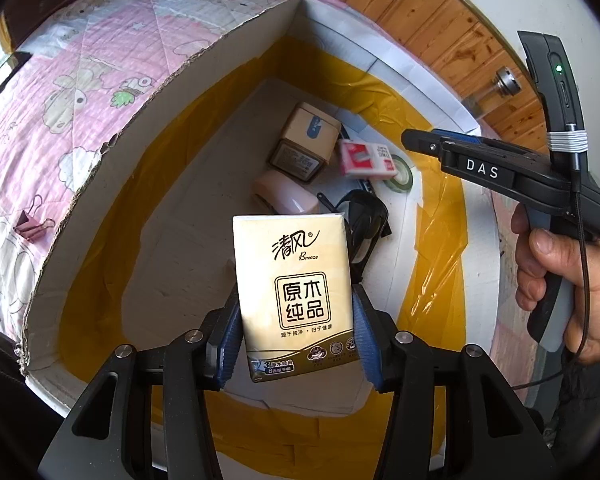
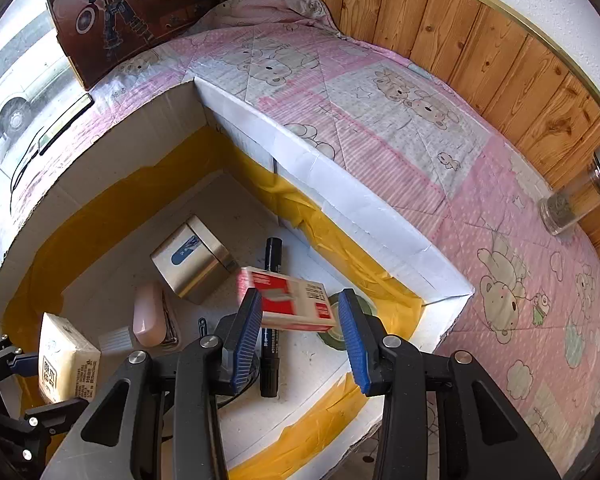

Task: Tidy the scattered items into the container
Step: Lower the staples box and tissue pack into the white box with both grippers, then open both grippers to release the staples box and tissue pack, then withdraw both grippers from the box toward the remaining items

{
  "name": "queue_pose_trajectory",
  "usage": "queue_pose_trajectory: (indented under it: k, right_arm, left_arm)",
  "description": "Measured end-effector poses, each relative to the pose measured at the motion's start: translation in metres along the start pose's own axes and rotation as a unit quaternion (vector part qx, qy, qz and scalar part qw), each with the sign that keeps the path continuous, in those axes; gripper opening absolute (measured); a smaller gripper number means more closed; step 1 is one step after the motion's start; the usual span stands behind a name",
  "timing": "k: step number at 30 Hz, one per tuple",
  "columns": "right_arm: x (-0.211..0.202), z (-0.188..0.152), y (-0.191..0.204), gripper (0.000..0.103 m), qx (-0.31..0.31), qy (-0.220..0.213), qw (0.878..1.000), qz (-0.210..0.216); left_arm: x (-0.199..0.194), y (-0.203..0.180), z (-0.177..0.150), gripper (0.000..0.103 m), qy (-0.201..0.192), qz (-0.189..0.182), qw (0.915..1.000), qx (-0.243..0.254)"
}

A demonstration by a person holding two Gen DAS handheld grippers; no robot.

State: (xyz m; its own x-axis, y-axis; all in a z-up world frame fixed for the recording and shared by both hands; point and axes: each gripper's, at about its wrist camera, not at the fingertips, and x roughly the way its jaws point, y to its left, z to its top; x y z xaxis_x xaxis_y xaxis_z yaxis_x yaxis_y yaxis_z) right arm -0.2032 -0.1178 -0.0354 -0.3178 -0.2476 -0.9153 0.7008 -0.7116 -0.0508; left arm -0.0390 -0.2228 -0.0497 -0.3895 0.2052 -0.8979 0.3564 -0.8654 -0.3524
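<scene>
Left gripper (image 1: 296, 292) is clamped on the beige plastic-wrapped tissue pack (image 1: 296, 284), pads on both long edges. You have it upright over the near end of the white cardboard box lined with yellow tape (image 2: 360, 204), so letting go should drop it straight in.

Right gripper (image 2: 300, 294) stands half open, gripping nothing. The small red-and-white carton (image 2: 292, 304) is blurred and sits clear of the fingertips in the left view, so I read it as falling into the box.

On the box floor: black marker pen (image 2: 271, 264), pink oblong case (image 2: 150, 314), square silver tin with a blue label (image 2: 194, 258), green tape roll (image 1: 400, 168).

Beyond the wall, the pink binder clip (image 1: 34, 224) lies on the pink bear-print quilt (image 2: 380, 120), not yet tidied.
</scene>
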Motion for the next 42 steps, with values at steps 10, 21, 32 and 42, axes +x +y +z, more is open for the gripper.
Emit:
queue_pose_trajectory:
  k: [10,21,32,42]
  right_arm:
    - [-0.009,-0.002,0.001,0.041,0.017,-0.009,1.000,0.010]
    - [-0.036,-0.013,0.002,0.041,0.041,-0.030,0.998,0.036]
    - [-0.074,-0.039,0.011,0.041,0.059,-0.062,0.995,0.060]
    - [-0.113,-0.081,0.010,0.041,0.097,-0.103,0.986,0.085]
  left_arm:
    - [-0.005,0.003,0.000,0.055,-0.005,0.002,0.9999,-0.008]
    - [-0.022,0.004,-0.004,0.055,-0.018,-0.007,0.9997,-0.015]
    - [-0.039,-0.016,-0.022,0.056,-0.024,-0.027,0.9994,-0.002]
    - [-0.062,-0.048,-0.043,0.056,-0.053,-0.026,0.9974,0.040]
